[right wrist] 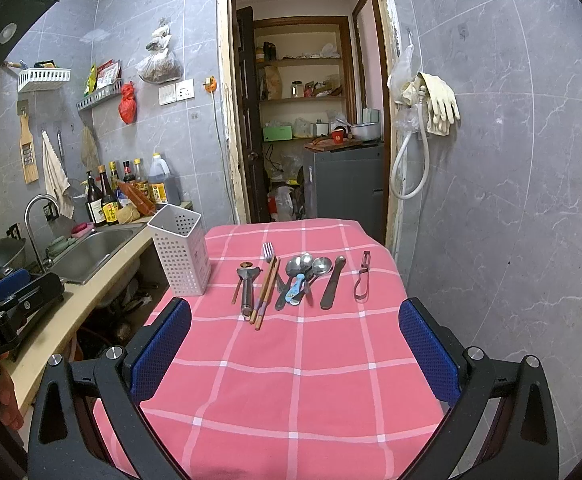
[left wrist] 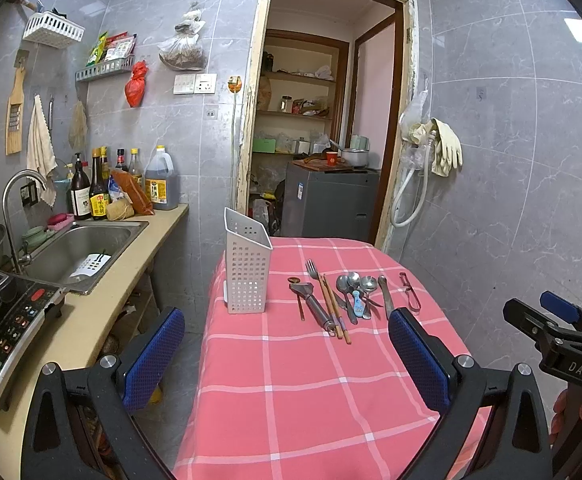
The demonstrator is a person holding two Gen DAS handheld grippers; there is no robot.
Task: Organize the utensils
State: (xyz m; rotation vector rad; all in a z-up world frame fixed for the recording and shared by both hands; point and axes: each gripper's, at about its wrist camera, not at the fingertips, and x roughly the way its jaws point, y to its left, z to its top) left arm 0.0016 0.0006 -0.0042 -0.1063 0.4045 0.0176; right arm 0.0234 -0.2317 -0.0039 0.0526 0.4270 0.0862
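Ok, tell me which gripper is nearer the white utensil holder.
Left. The left gripper hangs back from the table's near edge, roughly in line with the white utensil holder. The right gripper sits further right, so the holder lies off toward its left.

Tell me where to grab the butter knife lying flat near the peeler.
Take the butter knife by its wider near end, from above, fingers straddling its width. It lies flat, apart from the spoons and peeler, so there is room on both sides.
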